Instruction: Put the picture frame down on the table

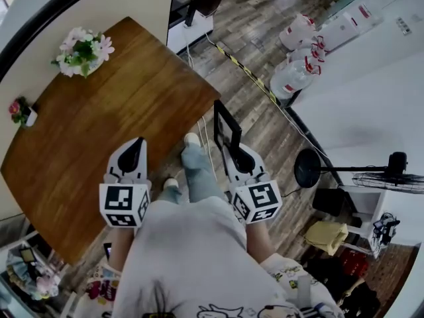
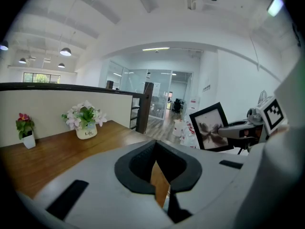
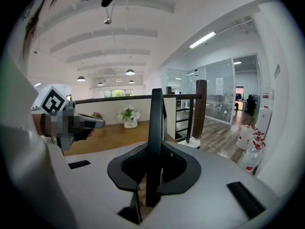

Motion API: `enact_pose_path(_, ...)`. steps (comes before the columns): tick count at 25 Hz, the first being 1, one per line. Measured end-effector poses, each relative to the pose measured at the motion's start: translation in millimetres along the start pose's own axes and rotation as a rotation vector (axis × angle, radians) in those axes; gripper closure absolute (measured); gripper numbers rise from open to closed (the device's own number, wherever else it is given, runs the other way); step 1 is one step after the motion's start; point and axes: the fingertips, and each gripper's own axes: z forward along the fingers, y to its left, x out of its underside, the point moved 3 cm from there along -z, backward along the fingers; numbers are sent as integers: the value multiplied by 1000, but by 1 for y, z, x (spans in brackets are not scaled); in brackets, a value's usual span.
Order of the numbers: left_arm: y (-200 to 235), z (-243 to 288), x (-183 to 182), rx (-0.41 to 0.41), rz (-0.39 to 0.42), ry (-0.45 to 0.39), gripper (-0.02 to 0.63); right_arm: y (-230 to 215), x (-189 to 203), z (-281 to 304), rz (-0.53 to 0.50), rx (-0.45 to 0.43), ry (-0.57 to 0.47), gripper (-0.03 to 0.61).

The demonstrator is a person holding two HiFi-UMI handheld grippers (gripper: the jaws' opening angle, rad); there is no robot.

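My worry is the grip. The right gripper has its fingers clamped on just one thin edge of the picture frame, and most of the frame stands tall above them. A knock or a quick swing could, I reckon, make it pivot or slide out. At this moment it hangs over the floor, just off the corner of the surface, which lies toward its 10 o'clock. Carried across, the frame might clip that corner. Set down upright it may topple, and I can't see a stand on it. In the right gripper view the frame rises edge-on from between the fingers toward 12 o'clock. The left gripper, at the right one's 9 o'clock, has its fingers together on nothing.
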Motion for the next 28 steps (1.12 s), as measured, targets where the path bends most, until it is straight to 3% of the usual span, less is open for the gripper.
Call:
enact_pose_path(4, 13, 15, -4, -35, -18, 12, 611, -8, -6, 30, 1, -44, 13, 538)
enact_pose_path(9, 32, 35, -12, -143, -74, 10, 611, -24, -23, 82, -39, -153, 41, 538)
enact_pose_path(20, 61, 70, -49, -488, -200, -38, 611, -54, -87, 204, -177, -494, 54, 538)
enact_pose_path(28, 57, 81, -66, -684, -249, -70, 611, -66, -114, 251, -221, -679, 36, 538)
